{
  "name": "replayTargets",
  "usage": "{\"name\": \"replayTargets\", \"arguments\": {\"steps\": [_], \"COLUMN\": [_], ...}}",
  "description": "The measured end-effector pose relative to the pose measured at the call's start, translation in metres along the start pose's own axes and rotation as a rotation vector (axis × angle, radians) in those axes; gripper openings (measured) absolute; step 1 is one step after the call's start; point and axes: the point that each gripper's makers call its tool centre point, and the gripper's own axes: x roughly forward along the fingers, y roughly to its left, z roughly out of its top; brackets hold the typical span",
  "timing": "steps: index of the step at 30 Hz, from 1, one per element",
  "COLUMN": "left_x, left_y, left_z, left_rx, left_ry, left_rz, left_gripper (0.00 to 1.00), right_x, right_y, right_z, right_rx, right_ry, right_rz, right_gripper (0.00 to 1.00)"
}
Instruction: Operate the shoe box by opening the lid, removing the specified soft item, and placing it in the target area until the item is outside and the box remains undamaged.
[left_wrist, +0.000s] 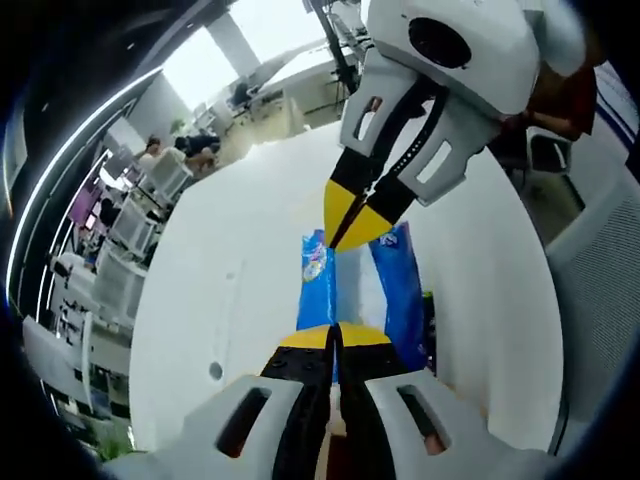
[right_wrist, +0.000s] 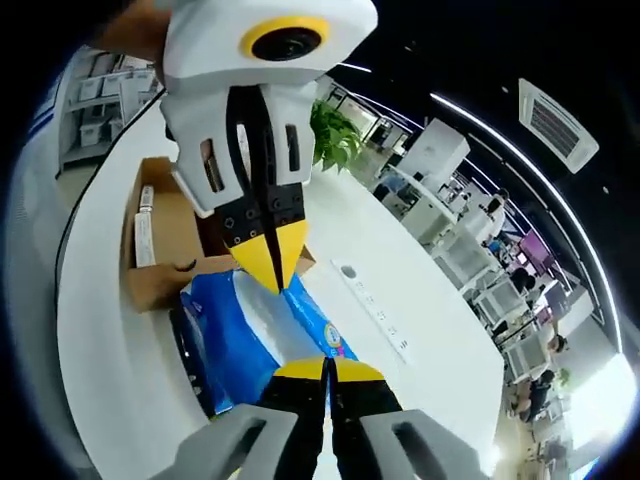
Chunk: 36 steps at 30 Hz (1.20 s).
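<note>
Two grippers, one soft item, one box.

Left gripper view: the left gripper (left_wrist: 335, 338) rises from the bottom with its yellow tips pressed together on the near edge of the blue packet (left_wrist: 400, 290), a soft plastic pack. The right gripper (left_wrist: 352, 222) comes down from above, tips closed on the far edge of the same packet. Held at opposite ends, the packet hangs stretched between the two tongs above the white table (left_wrist: 220, 300), probably so that it stays flat and does not sag.

Right gripper view: the right gripper (right_wrist: 327, 371) pinches the near edge of the blue packet (right_wrist: 250, 340); the left gripper (right_wrist: 270, 262) pinches the far edge. Beyond and beside the left gripper lies the cardboard shoe box (right_wrist: 160, 240), open, on the white table (right_wrist: 400, 290). The packet appears already outside the box, so placing it seems to be what remains.
</note>
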Motion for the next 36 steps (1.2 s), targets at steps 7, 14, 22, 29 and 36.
{"name": "replayTargets", "arguments": {"steps": [7,14,22,29,36], "left_x": [0.013,0.026,0.041,0.056,0.071], "left_y": [0.001,-0.005,-0.014,-0.022,-0.027], "left_z": [0.013,0.024,0.035,0.041,0.043], "left_rx": [0.000,0.002,-0.013,-0.003,0.003], "left_ry": [-0.016,-0.030,-0.046,-0.051,-0.045], "left_rz": [-0.013,-0.028,-0.043,-0.051,-0.061], "left_gripper": [0.00,0.00,0.00,0.00,0.00], "right_x": [-0.007,-0.009,-0.012,-0.013,-0.011], "right_y": [-0.007,-0.012,-0.016,-0.019,-0.021], "right_z": [-0.015,-0.033,-0.055,-0.074,-0.089], "right_rx": [0.012,0.028,0.050,0.053,0.040], "right_ry": [0.023,0.050,0.077,0.097,0.124], "right_rz": [-0.016,-0.037,-0.057,-0.079,-0.081], "right_gripper": [0.00,0.00,0.00,0.00,0.00]}}
